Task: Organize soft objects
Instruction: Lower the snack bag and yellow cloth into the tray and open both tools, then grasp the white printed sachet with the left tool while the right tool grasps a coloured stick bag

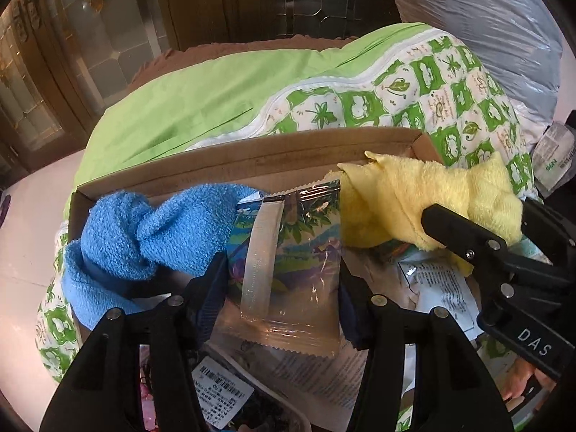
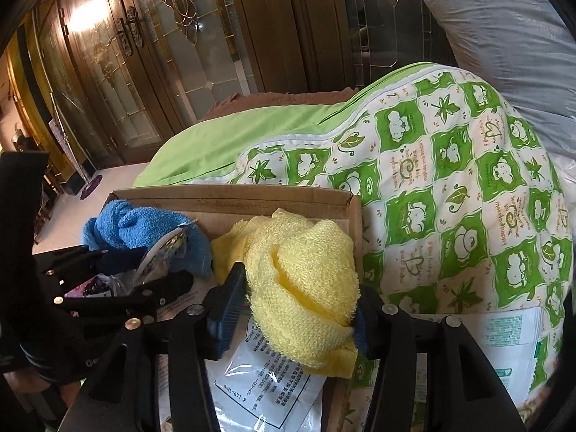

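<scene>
A shallow cardboard box [image 1: 252,158] holds a knotted blue towel [image 1: 144,237] at its left and a knotted yellow towel [image 1: 432,201] at its right. My left gripper [image 1: 282,280] is shut on a clear snack packet [image 1: 291,259] with a leafy print, held upright between the towels. My right gripper [image 2: 298,298] is shut on the yellow towel [image 2: 302,280]; it also shows in the left wrist view [image 1: 478,223] at the right. In the right wrist view the left gripper [image 2: 140,270] holds the packet [image 2: 169,248] in front of the blue towel [image 2: 133,226].
The box [image 2: 230,198] rests on a green-and-white patterned quilt [image 2: 450,198]. Printed packets [image 2: 273,378] lie in the box near me. A grey plastic-wrapped bundle [image 1: 486,28] sits behind at right. Wood-and-glass doors [image 2: 144,72] and pale floor [image 1: 28,234] lie to the left.
</scene>
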Motion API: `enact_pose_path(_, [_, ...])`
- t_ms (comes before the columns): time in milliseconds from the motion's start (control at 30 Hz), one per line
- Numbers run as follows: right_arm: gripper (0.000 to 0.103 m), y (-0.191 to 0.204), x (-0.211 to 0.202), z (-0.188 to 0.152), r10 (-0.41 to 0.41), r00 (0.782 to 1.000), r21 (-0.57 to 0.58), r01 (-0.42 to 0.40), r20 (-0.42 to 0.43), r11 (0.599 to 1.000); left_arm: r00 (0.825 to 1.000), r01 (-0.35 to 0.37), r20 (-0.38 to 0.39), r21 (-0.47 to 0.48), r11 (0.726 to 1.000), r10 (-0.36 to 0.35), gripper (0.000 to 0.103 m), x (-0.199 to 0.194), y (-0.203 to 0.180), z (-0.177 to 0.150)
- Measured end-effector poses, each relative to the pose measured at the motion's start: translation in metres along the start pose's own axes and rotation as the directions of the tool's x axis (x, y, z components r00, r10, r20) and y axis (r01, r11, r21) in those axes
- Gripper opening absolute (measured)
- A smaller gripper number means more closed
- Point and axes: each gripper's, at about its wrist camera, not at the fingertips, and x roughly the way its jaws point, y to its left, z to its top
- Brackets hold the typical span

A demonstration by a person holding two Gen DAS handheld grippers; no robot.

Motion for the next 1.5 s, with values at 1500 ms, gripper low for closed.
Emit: enact_pose_path(1500, [0.082, -0.02, -0.139, -0.109, -0.034, 0.947, -0.111, -0.002, -0.321, 0.994, 0.982, 0.183, -0.02, -0.08, 0.98, -0.185, 0.06, -0.084, -0.055, -0.156])
